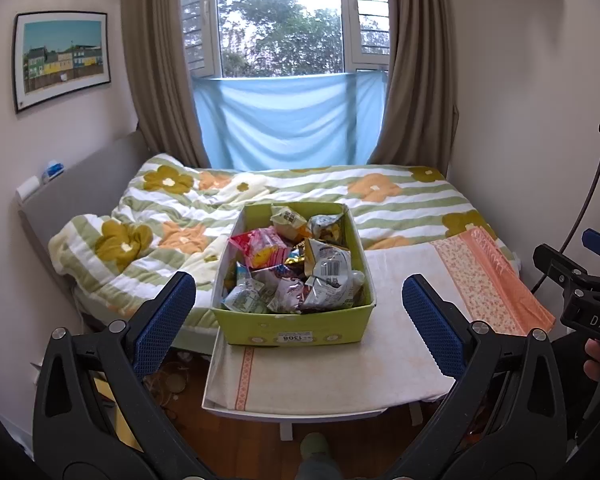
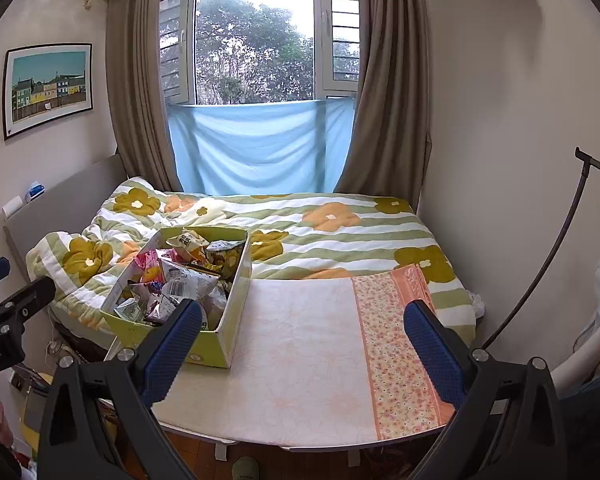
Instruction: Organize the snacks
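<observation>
A yellow-green cardboard box [image 1: 296,326] stands on the left part of a small table [image 1: 340,384], heaped with several crumpled snack packets [image 1: 296,264]. It also shows in the right wrist view [image 2: 228,320] with its packets [image 2: 180,276]. My left gripper [image 1: 298,312] is open and empty, held back from the table's near edge, its blue pads framing the box. My right gripper [image 2: 302,340] is open and empty, over the bare cloth to the right of the box. Each gripper shows at the edge of the other's view.
The table carries a cream cloth with an orange floral band [image 2: 396,352] at its right. Behind it lies a bed with a flowered striped quilt [image 2: 340,232]. A window with curtains is at the back. Clutter lies on the wooden floor to the left [image 1: 172,384].
</observation>
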The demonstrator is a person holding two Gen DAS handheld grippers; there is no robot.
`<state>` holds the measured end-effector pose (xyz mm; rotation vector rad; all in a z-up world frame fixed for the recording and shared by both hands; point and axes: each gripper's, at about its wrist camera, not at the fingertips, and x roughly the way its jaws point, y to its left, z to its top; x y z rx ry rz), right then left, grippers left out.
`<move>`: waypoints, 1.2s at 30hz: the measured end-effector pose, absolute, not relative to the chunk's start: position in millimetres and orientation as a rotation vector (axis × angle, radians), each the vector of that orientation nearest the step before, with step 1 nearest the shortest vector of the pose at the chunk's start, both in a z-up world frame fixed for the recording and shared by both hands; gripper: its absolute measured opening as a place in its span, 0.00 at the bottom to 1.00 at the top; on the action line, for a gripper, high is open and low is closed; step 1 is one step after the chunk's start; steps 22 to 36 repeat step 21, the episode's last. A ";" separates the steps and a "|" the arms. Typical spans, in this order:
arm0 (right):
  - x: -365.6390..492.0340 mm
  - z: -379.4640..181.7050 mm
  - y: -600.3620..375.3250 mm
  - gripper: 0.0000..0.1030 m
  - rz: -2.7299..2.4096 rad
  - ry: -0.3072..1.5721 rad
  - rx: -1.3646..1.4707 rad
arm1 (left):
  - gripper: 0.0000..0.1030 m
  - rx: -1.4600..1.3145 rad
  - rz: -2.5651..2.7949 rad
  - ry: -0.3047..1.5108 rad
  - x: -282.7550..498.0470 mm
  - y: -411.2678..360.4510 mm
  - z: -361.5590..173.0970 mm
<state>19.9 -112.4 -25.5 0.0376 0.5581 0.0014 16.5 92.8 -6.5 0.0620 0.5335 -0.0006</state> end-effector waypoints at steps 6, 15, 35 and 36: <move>19.5 -23.9 -115.4 0.98 -0.002 0.550 0.043 | 1.00 0.040 -0.036 0.530 15.2 89.8 -4.8; 20.8 -26.8 -114.6 0.98 -0.008 0.559 0.037 | 1.00 0.068 -0.012 0.492 6.3 82.6 -4.2; 20.2 -27.7 -114.2 0.98 -0.011 0.565 0.030 | 1.00 0.032 -0.039 0.501 9.6 84.1 -7.9; 20.2 -27.7 -114.2 0.98 -0.011 0.565 0.030 | 1.00 0.032 -0.039 0.501 9.6 84.1 -7.9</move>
